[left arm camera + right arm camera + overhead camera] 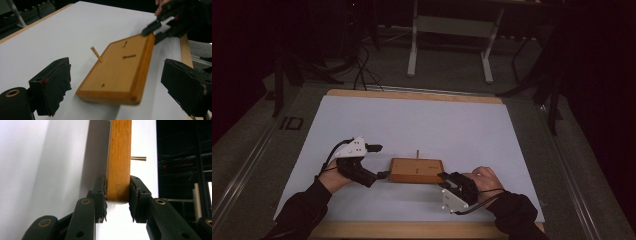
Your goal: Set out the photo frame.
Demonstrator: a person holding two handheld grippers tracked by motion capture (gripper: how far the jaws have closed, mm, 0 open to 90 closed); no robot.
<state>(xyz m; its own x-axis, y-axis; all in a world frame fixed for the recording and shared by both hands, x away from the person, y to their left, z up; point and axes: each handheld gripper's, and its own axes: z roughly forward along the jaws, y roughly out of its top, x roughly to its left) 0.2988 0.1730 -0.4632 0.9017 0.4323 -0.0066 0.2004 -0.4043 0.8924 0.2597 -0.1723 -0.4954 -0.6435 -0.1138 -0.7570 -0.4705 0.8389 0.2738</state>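
Wooden board (pixel 118 165), unmarked, clamped by the right tool (pixel 117 195).

high view: fixed above the person's side, facing forward and down over the whole bench (pixel 412 120), far off | left gripper view: low, close, looking along the wooden board (pixel 120 72) toward the right gripper (pixel 156 26) | right gripper view: very close, edge-on to the board's rim | shared: board and its peg (pixel 96 54)

wooden board (pixel 119 160) far end cut off at top edge, its underside hidden, room beyond table dark
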